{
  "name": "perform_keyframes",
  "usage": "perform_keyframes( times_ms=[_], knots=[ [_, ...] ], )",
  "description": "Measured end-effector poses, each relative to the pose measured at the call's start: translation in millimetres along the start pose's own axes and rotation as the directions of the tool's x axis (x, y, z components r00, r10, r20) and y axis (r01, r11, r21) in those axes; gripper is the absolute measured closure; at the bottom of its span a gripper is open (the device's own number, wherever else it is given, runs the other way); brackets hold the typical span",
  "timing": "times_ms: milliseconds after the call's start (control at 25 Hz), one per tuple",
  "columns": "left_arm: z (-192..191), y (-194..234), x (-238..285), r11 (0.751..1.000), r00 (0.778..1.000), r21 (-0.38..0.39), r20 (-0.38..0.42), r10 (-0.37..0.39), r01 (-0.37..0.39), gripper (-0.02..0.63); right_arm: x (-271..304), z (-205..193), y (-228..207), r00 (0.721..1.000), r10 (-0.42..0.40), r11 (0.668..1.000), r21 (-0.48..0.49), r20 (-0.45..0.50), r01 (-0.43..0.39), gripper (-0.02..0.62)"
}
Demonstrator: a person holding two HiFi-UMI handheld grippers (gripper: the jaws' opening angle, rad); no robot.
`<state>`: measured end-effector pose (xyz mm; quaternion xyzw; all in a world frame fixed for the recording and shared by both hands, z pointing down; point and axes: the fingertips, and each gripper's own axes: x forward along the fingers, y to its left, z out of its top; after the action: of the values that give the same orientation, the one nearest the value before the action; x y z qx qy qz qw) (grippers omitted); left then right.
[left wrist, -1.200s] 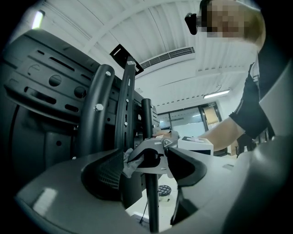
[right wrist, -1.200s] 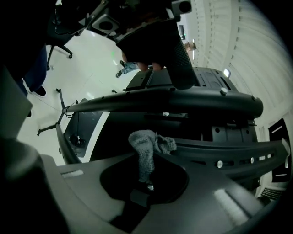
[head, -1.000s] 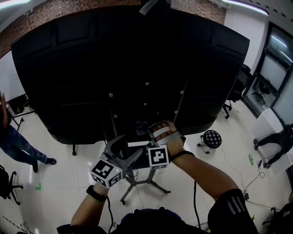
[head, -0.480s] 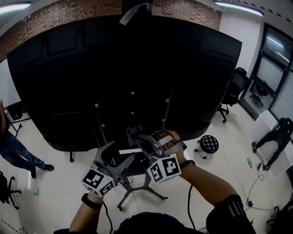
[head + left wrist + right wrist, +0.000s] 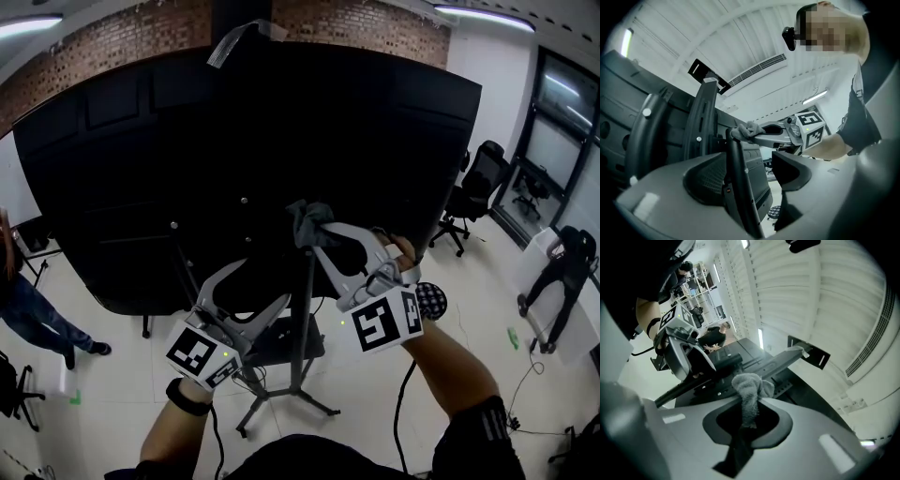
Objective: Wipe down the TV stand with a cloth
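The TV stand's dark upright pole point(image 5: 304, 309) rises to the back of the large black TV point(image 5: 169, 141), and its legs point(image 5: 281, 401) spread on the floor. My right gripper point(image 5: 314, 230) is shut on a grey cloth point(image 5: 307, 220), which is pressed against the top of the pole. The cloth point(image 5: 749, 389) bunches between the right jaws, and the left gripper view shows the cloth point(image 5: 747, 129) too. My left gripper point(image 5: 251, 295) is open, lower and to the left. In its own view the pole point(image 5: 738, 187) runs up between the jaws.
Office chairs point(image 5: 473, 183) and a patterned stool point(image 5: 433, 298) stand at the right. One person point(image 5: 28, 314) is at the left edge and another point(image 5: 562, 272) bends over at the far right. Cables point(image 5: 516, 375) lie on the white floor.
My right gripper has carried the cloth up the pole and slightly right. The left gripper has stayed low beside the pole. The view has tilted upward.
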<state>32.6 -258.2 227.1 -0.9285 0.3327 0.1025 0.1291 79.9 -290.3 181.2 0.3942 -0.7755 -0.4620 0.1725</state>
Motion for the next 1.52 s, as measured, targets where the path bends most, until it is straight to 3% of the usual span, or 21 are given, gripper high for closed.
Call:
perform_keyframes(
  times_ms=[240,480,840,1520],
  knots=[
    [15.1,-17.1,35.4,0.999,0.999,0.031,0.014,-0.031,0.031,0.279,-4.7,-31.9,-30.7,0.999,-0.037,0.999,0.034,-0.024,0.038,0.558],
    [9.2,-29.5,62.4,0.998,0.999,0.039,-0.01,-0.043,0.043,0.279,18.1,-74.5,-32.7,0.998,-0.011,0.998,0.058,-0.055,0.014,0.559],
    [-10.3,-37.5,85.6,0.999,0.998,0.026,-0.047,-0.03,0.031,0.279,25.7,-104.6,-36.5,0.996,0.032,0.997,0.079,-0.082,-0.025,0.561],
    [-33.4,-67.5,135.1,0.996,0.995,-0.017,-0.041,-0.086,0.085,0.279,-40.8,-199.3,-94.5,0.969,-0.08,0.982,0.148,-0.232,0.116,0.561]
  ],
)
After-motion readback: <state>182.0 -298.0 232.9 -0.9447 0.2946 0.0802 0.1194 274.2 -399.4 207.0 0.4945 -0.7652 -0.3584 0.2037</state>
